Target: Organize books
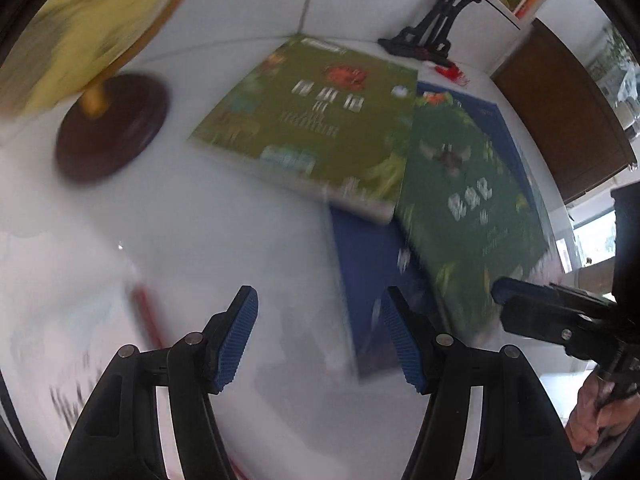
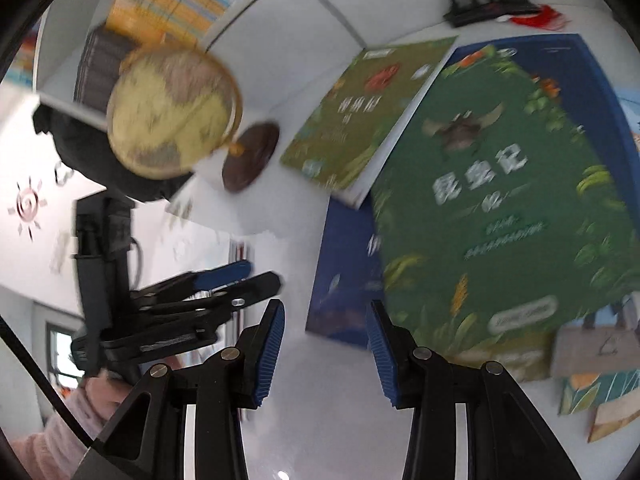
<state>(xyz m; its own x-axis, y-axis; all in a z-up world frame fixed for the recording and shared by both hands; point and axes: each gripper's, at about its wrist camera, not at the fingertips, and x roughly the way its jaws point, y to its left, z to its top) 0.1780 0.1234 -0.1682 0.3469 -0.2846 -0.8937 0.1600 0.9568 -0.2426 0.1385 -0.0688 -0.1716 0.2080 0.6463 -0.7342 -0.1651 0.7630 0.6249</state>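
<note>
Both my tongs hang over the white table point(image 1: 208, 240) with nothing in them. The left tongs point(image 1: 320, 340) stand about half open, blue ribbed pads point(image 1: 236, 344) apart, bare tabletop showing between them. The right tongs point(image 2: 326, 354) are set somewhat narrower, also gaping over bare table, gripping nothing.

The books lie flat ahead of me in a loose overlapping heap. An olive-green book point(image 1: 312, 120) with a red insect on its cover sits toward the back corner of the table, its near corner lying over a blue book point(image 1: 360, 264). A dark green book point(image 2: 492, 200) with a leafy border and pale Chinese title lies to the right, also on top of the blue one; its left edge runs alongside the olive book, and I cannot tell which of the two overlaps the other. From the right wrist view more books point(image 2: 592, 376) with patterned covers poke out at the lower right, beside the dark green one.

A globe point(image 2: 172, 116) on a dark round base point(image 2: 250, 156) stands left of the olive book, apart from it. A black stand point(image 1: 428, 36) with a red tassel sits at the back of the table. In the left wrist view my right tongs point(image 1: 532, 312) come in from the right edge, their tip just over the corner of the dark green book. Everything is motion-blurred.
</note>
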